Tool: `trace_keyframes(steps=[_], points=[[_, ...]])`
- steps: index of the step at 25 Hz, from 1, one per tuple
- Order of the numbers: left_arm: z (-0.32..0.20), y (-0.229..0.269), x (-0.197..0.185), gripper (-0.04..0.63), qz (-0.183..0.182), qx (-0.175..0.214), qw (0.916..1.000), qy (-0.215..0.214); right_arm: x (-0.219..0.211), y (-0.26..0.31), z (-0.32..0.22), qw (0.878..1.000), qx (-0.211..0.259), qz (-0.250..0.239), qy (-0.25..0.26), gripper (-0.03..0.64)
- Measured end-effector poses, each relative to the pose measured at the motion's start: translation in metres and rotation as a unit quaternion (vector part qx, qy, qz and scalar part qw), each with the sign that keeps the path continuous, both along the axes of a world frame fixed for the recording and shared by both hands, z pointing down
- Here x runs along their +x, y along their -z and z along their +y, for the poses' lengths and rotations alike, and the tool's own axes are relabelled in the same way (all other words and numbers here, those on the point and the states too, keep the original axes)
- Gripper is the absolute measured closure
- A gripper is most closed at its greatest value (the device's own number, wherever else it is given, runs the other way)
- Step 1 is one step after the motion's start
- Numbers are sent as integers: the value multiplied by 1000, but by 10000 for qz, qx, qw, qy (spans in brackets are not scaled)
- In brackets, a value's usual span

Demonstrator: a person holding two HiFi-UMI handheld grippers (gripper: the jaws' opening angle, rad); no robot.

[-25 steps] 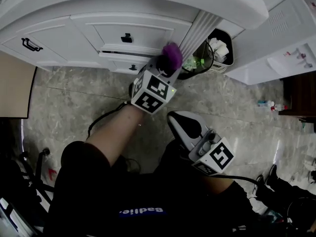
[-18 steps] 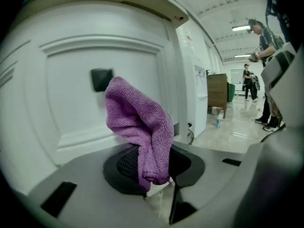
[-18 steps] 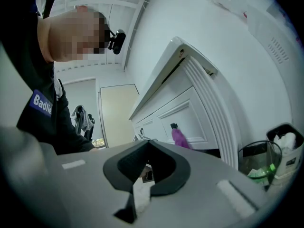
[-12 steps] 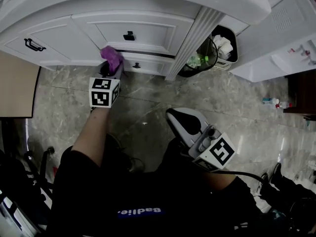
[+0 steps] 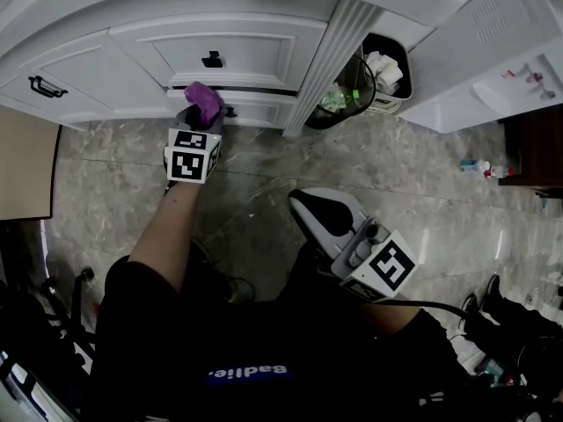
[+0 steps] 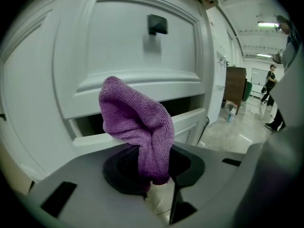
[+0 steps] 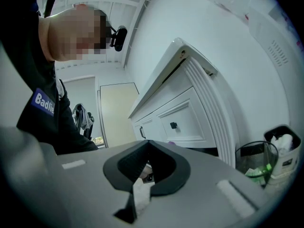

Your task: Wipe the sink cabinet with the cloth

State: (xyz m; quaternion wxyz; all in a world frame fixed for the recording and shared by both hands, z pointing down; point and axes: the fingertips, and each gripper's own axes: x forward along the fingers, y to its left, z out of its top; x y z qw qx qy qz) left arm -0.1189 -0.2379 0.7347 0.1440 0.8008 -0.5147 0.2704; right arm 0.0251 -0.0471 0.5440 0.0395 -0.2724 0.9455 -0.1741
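The white sink cabinet (image 5: 106, 69) fills the top of the head view, with a black knob (image 5: 212, 59) on its upper drawer and a bar handle (image 5: 46, 87) on its left door. My left gripper (image 5: 201, 121) is shut on a purple cloth (image 5: 203, 101). The cloth (image 6: 135, 122) presses on the top edge of the lower drawer front (image 6: 190, 120), under the dark gap below the upper drawer (image 6: 123, 42). My right gripper (image 5: 310, 206) hangs low over the floor, away from the cabinet. In its own view the right gripper (image 7: 145, 167) is shut and holds nothing.
A black waste bin (image 5: 398, 95) with rubbish stands right of the cabinet's fluted post (image 5: 321, 55). A white unit (image 5: 501, 42) sits further right, with small bottles (image 5: 479, 167) on the marble floor. A tan panel (image 5: 26, 165) is at the left. A person (image 6: 270, 77) stands far off.
The left gripper swept the cloth leftward from the fluted post along the drawer gap, then settled near the lower drawer's knob. The right gripper stayed put.
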Motion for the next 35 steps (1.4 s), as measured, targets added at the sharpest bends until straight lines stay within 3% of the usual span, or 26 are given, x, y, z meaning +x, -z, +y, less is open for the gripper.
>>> trace_keyframes(steps=[10, 14, 19, 23, 27, 35], points=[[11, -6, 139, 488, -19, -103, 9909, -1340, 11, 5, 0, 9998, 55, -48, -159, 615], [19, 0, 168, 488, -68, 33, 9843, -1765, 15, 3, 2, 9998, 39, -18, -187, 615], [21, -6, 126, 488, -37, 129, 9915, -1294, 15, -2, 1, 9999, 20, 45, -154, 615], [21, -33, 46, 488, -203, 16, 9985, -511, 1, -7, 3, 10000, 1, 9, 92, 615], [17, -67, -21, 486, -297, -203, 9993, 77, -5, -13, 4, 9998, -79, 54, 157, 615], [14, -56, -26, 485, -203, 80, 9997, 122, -1, -19, 0, 9999, -139, 51, 40, 615]])
